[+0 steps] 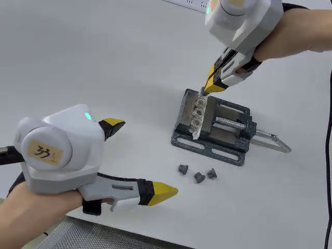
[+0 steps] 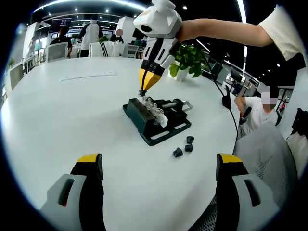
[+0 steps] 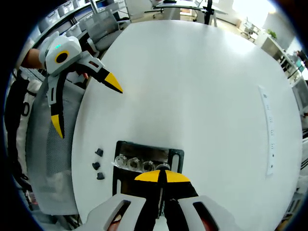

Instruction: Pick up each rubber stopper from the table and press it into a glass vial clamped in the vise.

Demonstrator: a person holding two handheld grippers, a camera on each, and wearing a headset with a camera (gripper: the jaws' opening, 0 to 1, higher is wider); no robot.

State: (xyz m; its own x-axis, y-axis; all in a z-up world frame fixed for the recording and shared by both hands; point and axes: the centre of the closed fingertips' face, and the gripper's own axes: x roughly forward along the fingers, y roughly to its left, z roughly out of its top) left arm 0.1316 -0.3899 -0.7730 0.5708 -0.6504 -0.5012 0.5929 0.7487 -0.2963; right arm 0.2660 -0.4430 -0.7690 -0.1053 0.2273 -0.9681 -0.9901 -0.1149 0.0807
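A dark vise [image 1: 228, 137] stands on the white table and clamps a row of several glass vials [image 1: 197, 116]. My right gripper [image 1: 206, 90] comes down from the upper right, shut on a dark rubber stopper [image 1: 203, 92] at the mouth of the far vial. The left gripper view shows that stopper [image 2: 142, 91] under the yellow tips. Three loose stoppers [image 1: 199, 177] lie on the table in front of the vise, also visible as stoppers [image 2: 185, 147] and stoppers [image 3: 97, 165]. My left gripper [image 1: 140, 158] hovers open and holding nothing at the near left, apart from the vise.
The vise's handle [image 1: 272, 140] sticks out to the right. A black cable [image 1: 328, 155] runs down the right edge. A white power strip [image 3: 269, 130] lies at the table's far side. A mesh chair [image 1: 93, 236] sits below the near table edge. People sit beyond the table.
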